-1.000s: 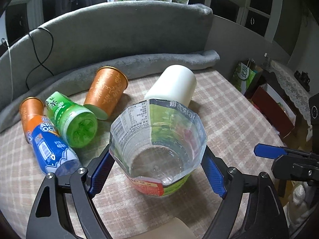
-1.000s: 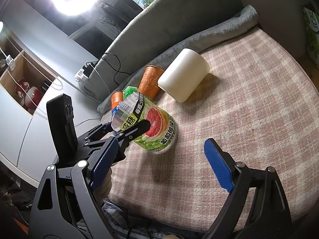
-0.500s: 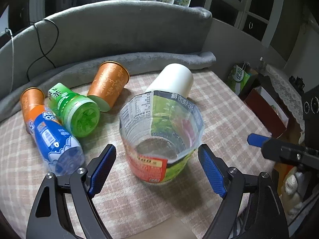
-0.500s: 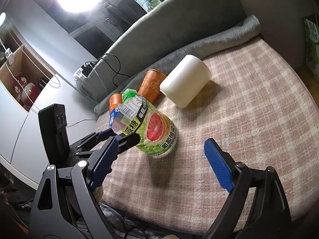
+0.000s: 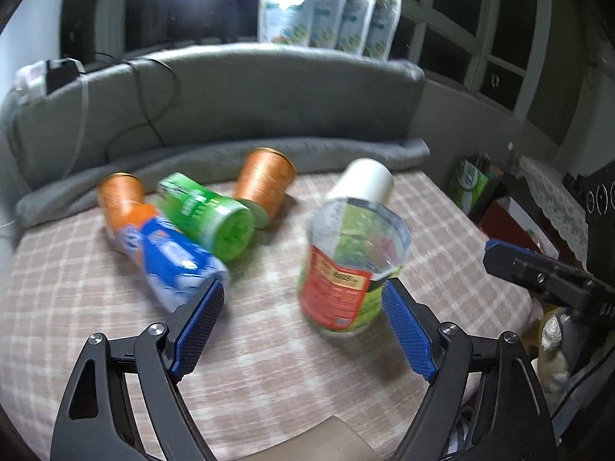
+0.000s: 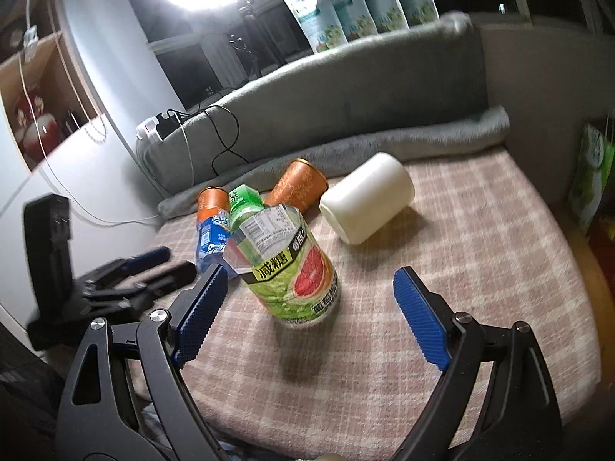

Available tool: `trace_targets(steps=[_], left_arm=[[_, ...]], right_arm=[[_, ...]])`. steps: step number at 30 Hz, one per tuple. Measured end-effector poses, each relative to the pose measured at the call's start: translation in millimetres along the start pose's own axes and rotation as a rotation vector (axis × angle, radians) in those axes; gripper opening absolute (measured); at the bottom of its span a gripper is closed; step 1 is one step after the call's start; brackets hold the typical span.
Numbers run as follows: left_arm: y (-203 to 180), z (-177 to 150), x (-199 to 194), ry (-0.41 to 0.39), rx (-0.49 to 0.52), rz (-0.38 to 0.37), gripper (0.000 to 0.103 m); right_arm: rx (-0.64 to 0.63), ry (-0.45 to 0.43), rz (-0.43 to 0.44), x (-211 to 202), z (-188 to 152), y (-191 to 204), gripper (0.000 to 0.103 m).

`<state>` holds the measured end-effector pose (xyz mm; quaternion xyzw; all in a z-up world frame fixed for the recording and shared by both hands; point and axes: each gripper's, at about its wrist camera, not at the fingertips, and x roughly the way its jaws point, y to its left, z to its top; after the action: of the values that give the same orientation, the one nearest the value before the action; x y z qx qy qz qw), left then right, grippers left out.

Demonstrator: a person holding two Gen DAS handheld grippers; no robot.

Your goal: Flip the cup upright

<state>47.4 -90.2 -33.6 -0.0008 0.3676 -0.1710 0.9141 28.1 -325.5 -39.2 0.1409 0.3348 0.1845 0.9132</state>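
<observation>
A clear plastic cup with a green and red grapefruit label (image 5: 348,265) stands upright, mouth up, on the checked cloth; it also shows in the right wrist view (image 6: 286,269). My left gripper (image 5: 303,324) is open and empty, pulled back from the cup, whose base sits near the right finger. My right gripper (image 6: 311,317) is open and empty, just in front of the cup. The left gripper appears at the left of the right wrist view (image 6: 134,280).
A white cup (image 6: 367,198), two orange cups (image 5: 265,178) (image 5: 121,192), a green cup (image 5: 209,215) and a blue-labelled bottle (image 5: 173,261) lie on their sides behind and left of the upright cup. A grey blanket (image 5: 307,150) lines the back edge. Boxes (image 5: 467,182) stand beyond the right edge.
My left gripper has let go of the labelled cup, opened and drawn back. The cup now stands alone. My right gripper has shifted closer, facing the cup.
</observation>
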Motion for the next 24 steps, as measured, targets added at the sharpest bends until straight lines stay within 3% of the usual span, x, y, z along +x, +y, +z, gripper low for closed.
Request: trace_targets(steps=[4,11,15,24], left_arm=[[12.5,1.3,-17.7,-0.066,-0.034,0.043,0.085],[22.7,1.6,-49.6,-0.206,-0.049,0.147,0.085],[30.3,3.7,-63.7,-0.276,-0.078,0.186,0.087],[36.4,2.7,-74.5,-0.305,-0.098,0.207,0.092]], right_arm=[[-0.038,-0.046,-0.05,-5.2,2.6,12.3,0.091],[-0.105,-0.151,-0.162,-15.9,5.7,33.2,0.103],[-0.141,-0.215,-0.224,-23.6,6.4,43.0,0.103],[-0.16,-0.259,-0.261,-28.1,7.2,52.7,0.103]])
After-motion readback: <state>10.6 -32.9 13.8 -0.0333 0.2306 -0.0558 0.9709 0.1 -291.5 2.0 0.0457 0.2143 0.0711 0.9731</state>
